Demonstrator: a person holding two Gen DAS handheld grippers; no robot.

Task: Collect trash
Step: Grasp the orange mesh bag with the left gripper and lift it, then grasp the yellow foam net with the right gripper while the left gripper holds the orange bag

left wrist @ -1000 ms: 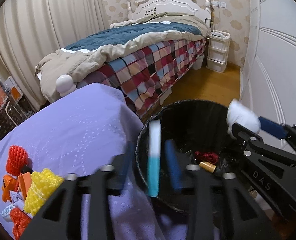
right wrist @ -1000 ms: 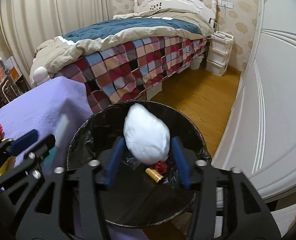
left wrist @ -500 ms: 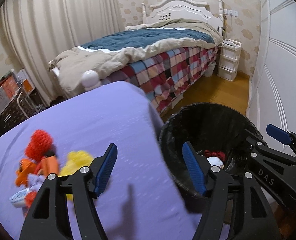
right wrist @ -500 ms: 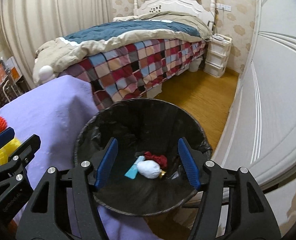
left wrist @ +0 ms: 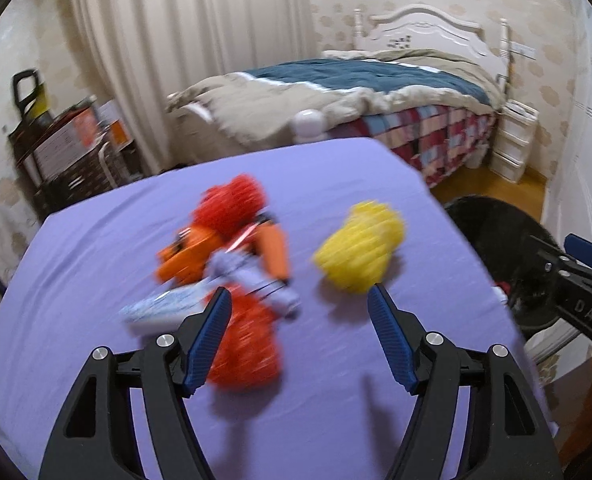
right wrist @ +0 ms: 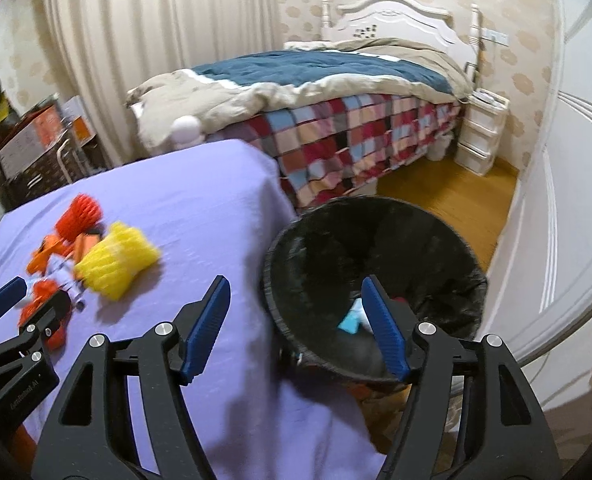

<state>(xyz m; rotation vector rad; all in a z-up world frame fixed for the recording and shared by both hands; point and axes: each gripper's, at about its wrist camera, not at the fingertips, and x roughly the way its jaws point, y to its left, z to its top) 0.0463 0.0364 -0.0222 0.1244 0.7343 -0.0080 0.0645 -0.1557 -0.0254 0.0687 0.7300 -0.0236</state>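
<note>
On the purple-covered table [left wrist: 96,240], left of the black bin [right wrist: 375,248], lies the remaining trash, a yellow foam net [left wrist: 359,252] and an orange-red heap [left wrist: 232,248], where both the left gripper [left wrist: 297,300] and right gripper [right wrist: 294,292], jaws just spread and empty, likely head for another pick.

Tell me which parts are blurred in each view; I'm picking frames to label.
Left wrist: the red and orange litter and yellow foam net are smeared; left gripper is sharp. Right wrist: litter is softly blurred, trash bin is clearer.
</note>
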